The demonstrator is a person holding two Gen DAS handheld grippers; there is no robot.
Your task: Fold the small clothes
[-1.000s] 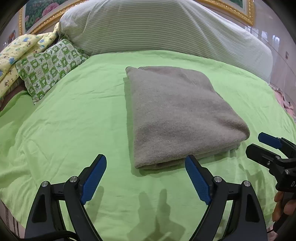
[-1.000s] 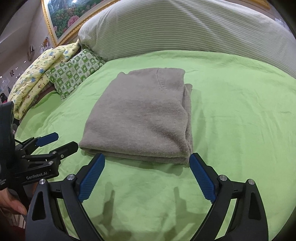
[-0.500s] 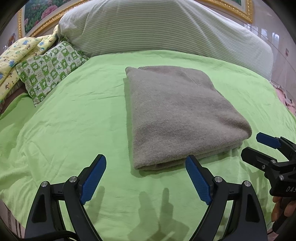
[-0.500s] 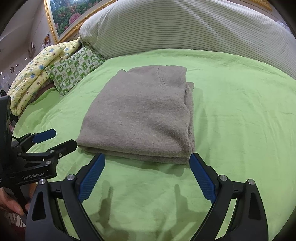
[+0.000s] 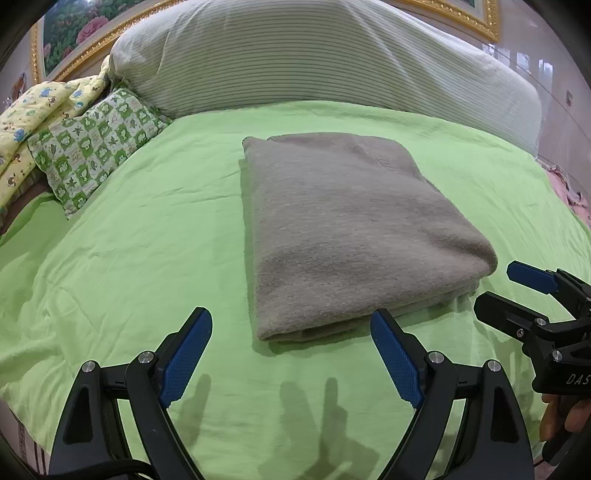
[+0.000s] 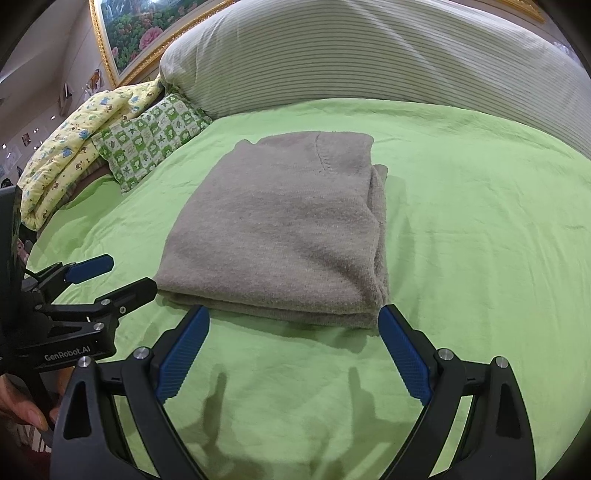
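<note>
1. Grey knit garment (image 5: 343, 236): folded into a thick rectangle, lying flat mid-bed on the green sheet (image 5: 147, 236); its layered edge faces you.
2. Your left gripper (image 5: 291, 354): jaws spread wide, empty, hovering just short of the garment's near edge. Its body reads "GenRobot.AI" in the right wrist view.
3. Your right gripper (image 6: 293, 350): jaws spread wide, empty, hovering just short of the same edge. In the left wrist view its body shows "DAS", the rest cut off.
4. Your fingers (image 5: 561, 413) wrap the right handle.
5. Beyond: striped bolster (image 6: 369, 55), green checked pillow (image 6: 151, 136), yellow printed quilt (image 6: 74, 147), gilt-framed flower painting (image 6: 136, 26).
</note>
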